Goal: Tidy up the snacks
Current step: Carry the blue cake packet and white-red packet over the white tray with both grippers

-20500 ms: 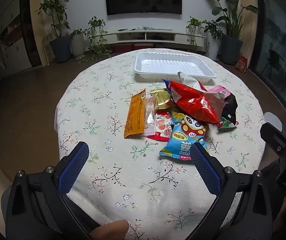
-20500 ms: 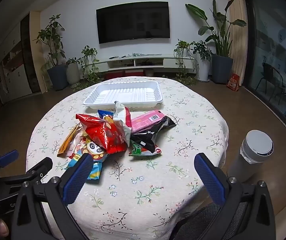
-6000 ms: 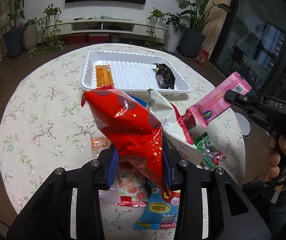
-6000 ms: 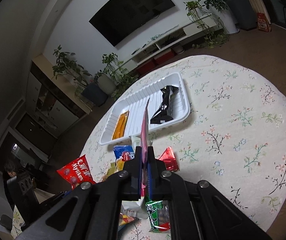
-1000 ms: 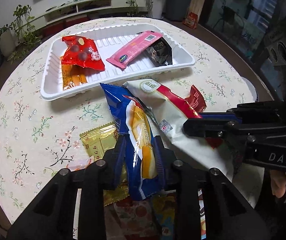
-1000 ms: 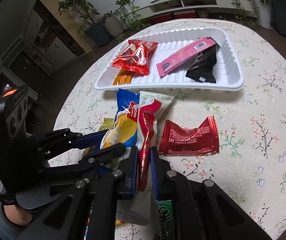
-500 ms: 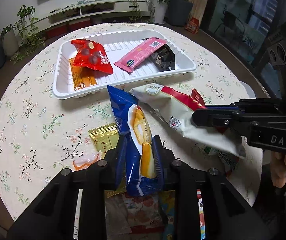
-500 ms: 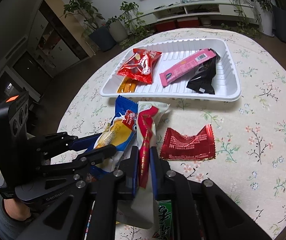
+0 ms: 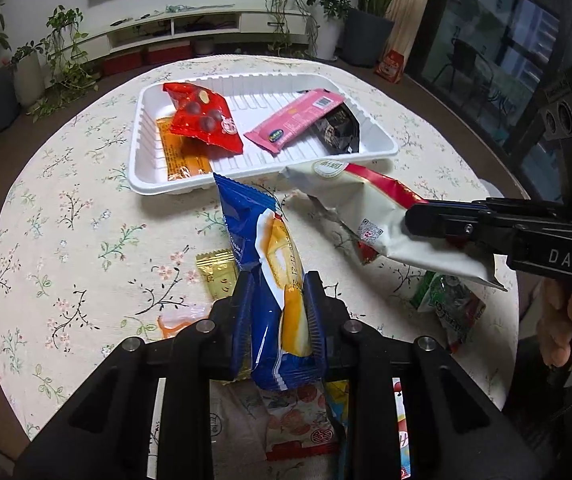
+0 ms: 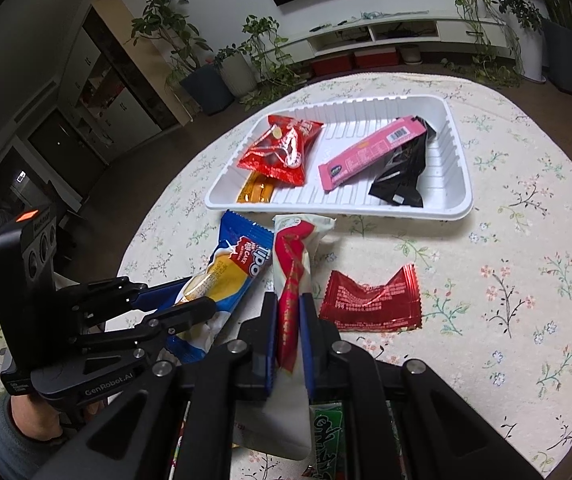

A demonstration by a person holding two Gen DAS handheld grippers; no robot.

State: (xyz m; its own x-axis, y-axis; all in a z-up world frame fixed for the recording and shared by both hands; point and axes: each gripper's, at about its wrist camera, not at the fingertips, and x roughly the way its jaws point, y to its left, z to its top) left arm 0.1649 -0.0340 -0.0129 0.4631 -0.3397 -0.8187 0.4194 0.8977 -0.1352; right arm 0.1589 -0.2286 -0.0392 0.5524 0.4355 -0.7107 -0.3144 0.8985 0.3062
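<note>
My left gripper [image 9: 278,296] is shut on a blue and yellow cake packet [image 9: 266,256], held above the table; the packet also shows in the right wrist view [image 10: 226,276]. My right gripper [image 10: 287,304] is shut on a white and red snack packet [image 10: 291,256], which shows in the left wrist view [image 9: 365,212] too. The white tray [image 9: 142,152] at the far side holds a red bag [image 9: 202,120], an orange bar [image 9: 176,156], a pink bar [image 9: 297,118] and a black packet [image 9: 337,130]. Both held packets hang just short of the tray's near rim [image 10: 337,210].
Loose snacks lie on the flowered tablecloth: a dark red packet [image 10: 369,300], a gold packet [image 9: 216,272], a green packet [image 9: 449,308] and several more under my left gripper [image 9: 297,420]. Plants and a TV shelf stand beyond the table.
Both grippers have lifted their packets higher and moved them towards the tray. The tray's contents have not moved.
</note>
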